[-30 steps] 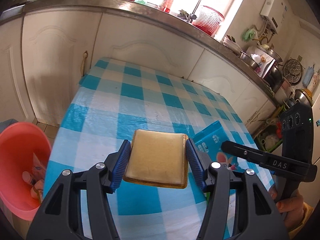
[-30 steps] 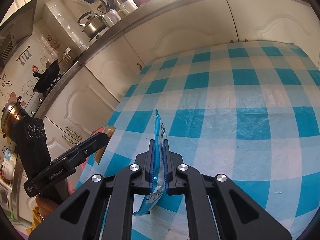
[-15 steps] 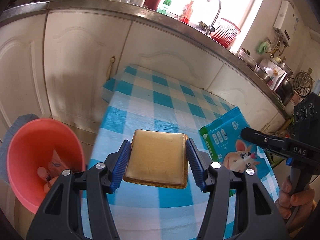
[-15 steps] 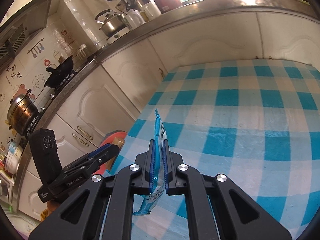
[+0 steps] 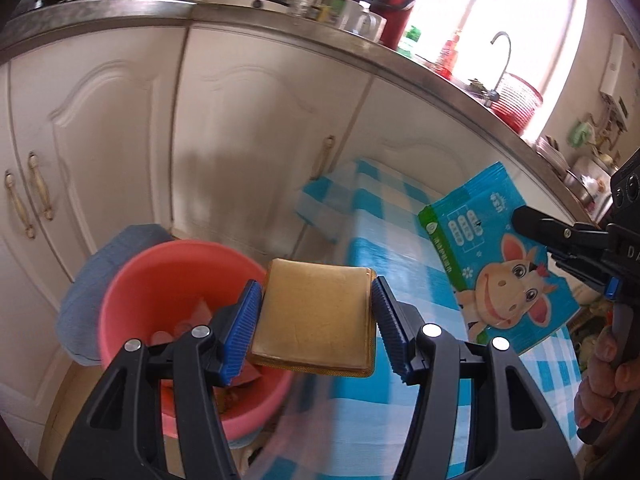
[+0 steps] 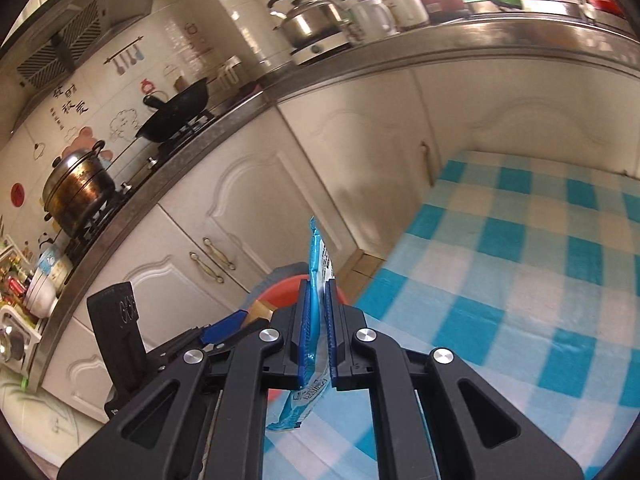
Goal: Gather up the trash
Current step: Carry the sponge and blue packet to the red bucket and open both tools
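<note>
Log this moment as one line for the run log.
left tongs: shut on gold packet | right tongs: shut on blue wrapper | pink bucket: beside table, trash inside

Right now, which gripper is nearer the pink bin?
Left. The left gripper, clamped on a gold packet, sits at the pink bin by its near rim. The right gripper, pinching a blue wrapper, is over the table edge, farther off.
</note>
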